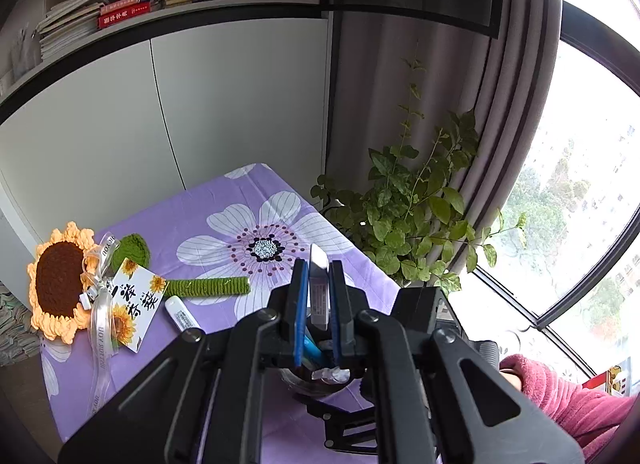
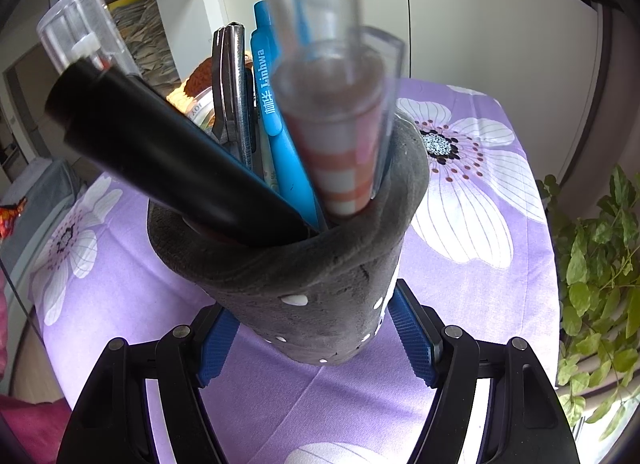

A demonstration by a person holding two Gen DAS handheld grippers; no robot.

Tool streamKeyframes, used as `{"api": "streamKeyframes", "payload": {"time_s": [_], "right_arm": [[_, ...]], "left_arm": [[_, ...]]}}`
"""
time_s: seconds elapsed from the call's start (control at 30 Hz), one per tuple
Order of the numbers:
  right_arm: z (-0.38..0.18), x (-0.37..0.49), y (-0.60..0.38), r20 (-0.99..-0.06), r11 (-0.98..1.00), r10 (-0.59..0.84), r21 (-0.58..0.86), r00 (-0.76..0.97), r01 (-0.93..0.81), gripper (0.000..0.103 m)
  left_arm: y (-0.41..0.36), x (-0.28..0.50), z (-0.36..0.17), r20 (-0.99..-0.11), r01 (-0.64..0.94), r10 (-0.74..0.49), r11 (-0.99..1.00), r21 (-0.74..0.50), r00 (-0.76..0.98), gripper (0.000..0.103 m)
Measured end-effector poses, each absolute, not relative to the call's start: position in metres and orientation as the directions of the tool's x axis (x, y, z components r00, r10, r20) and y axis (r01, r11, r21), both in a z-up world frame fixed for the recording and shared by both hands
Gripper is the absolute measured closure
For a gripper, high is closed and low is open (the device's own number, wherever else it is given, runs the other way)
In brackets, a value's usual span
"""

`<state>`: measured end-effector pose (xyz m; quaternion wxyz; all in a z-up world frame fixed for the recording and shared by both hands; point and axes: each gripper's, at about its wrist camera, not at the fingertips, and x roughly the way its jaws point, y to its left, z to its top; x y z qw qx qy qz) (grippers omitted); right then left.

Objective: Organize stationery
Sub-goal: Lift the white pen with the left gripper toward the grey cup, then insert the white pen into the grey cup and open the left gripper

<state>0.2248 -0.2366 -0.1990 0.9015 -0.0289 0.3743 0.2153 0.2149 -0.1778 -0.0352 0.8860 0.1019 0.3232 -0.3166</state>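
Observation:
My right gripper is shut on a grey felt pen holder standing on the purple cloth, its blue pads on both sides. The holder has a black marker, a blue Linhwa pen, a metal pen and clear-capped pens in it. My left gripper is shut on a white flat stick-like item, held above the holder's mouth. A white correction-tape-like pen lies on the cloth to the left.
A crocheted sunflower with green stem, ribbon and a card lies at the table's left. A potted plant stands off the right edge by the window. A white cabinet is behind. A pink sleeve shows at the right.

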Motion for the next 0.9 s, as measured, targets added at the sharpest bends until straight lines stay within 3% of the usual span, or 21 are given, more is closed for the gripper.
{"api": "streamKeyframes", "payload": {"time_s": [0.23, 0.6, 0.77, 0.9], "right_arm": [[-0.198, 0.225, -0.239, -0.687, 0.905, 0.369, 0.112, 0.626, -0.410, 0.030], [-0.198, 0.225, -0.239, -0.687, 0.906, 0.367, 0.110, 0.627, -0.409, 0.030], [-0.198, 0.225, -0.239, -0.688, 0.906, 0.367, 0.111, 0.627, -0.409, 0.030], [-0.198, 0.224, -0.239, -0.688, 0.906, 0.367, 0.111, 0.626, -0.409, 0.030]], "left_arm": [[-0.179, 0.218, -0.052, -0.681, 0.631, -0.480, 0.775, -0.033, 0.553, 0.095], [-0.164, 0.215, -0.043, -0.653, 0.599, -0.481, 0.799, -0.053, 0.585, 0.094], [-0.137, 0.225, -0.037, -0.635, 0.504, -0.432, 0.860, -0.078, 0.640, 0.093], [-0.114, 0.246, -0.050, -0.677, 0.390, -0.359, 0.914, -0.115, 0.642, 0.091]]}}
